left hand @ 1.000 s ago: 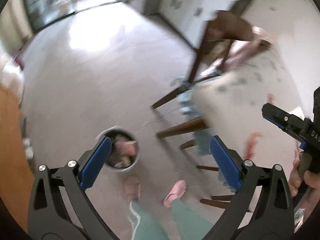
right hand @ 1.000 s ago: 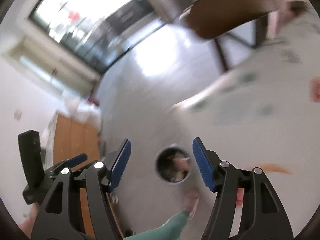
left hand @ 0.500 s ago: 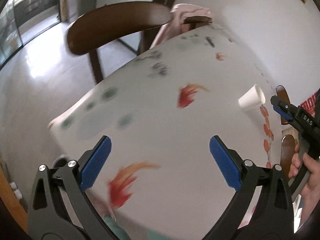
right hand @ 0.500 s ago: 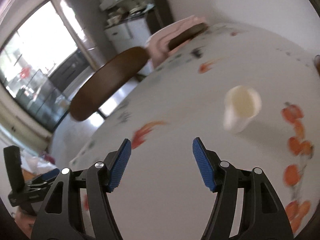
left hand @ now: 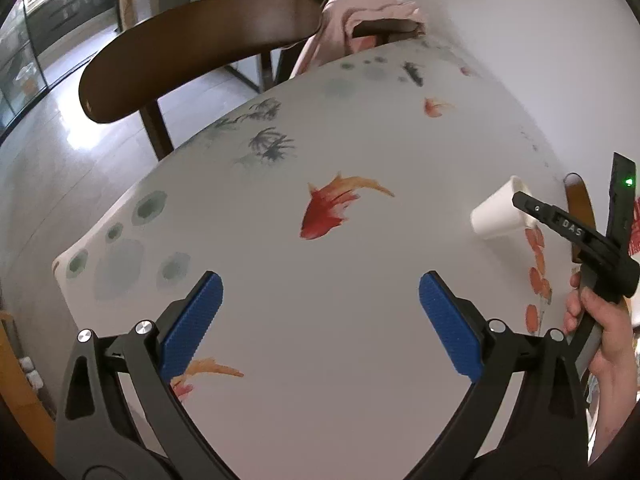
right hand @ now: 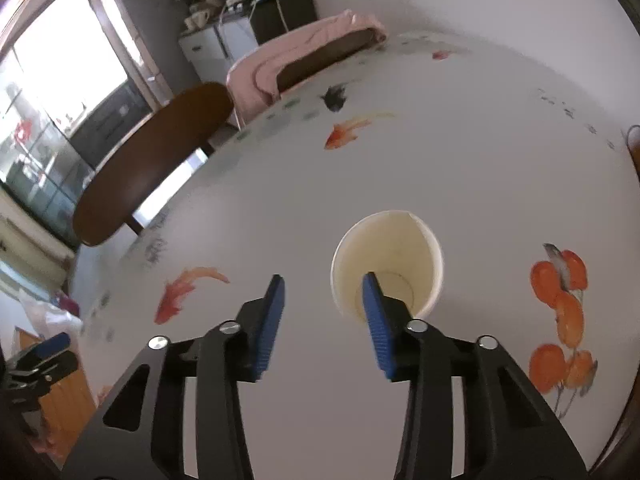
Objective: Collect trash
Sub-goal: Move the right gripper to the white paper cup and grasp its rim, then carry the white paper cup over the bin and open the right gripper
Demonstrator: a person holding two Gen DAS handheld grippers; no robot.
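The step in hand is the approach to a piece of trash: a white paper cup [right hand: 387,264] stands upright and empty on the counter [right hand: 460,168], which wears a pale cloth printed with goldfish and orange fruit. The right tool [right hand: 323,322] comes down at the cup's near rim. Its jaws have just been closing to a narrower gap, and nothing sits between them; its right finger [right hand: 376,320] is in line with the cup's mouth, though I cannot tell whether it is inside or touching. The left tool [left hand: 319,326] hangs wide open over bare cloth, well apart from the cup [left hand: 498,216], holding nothing. Next, I judge, the right tool must get the cup's wall between its jaws, one inside the rim and one outside, then pinch gently, as thin paper will probably crumple.
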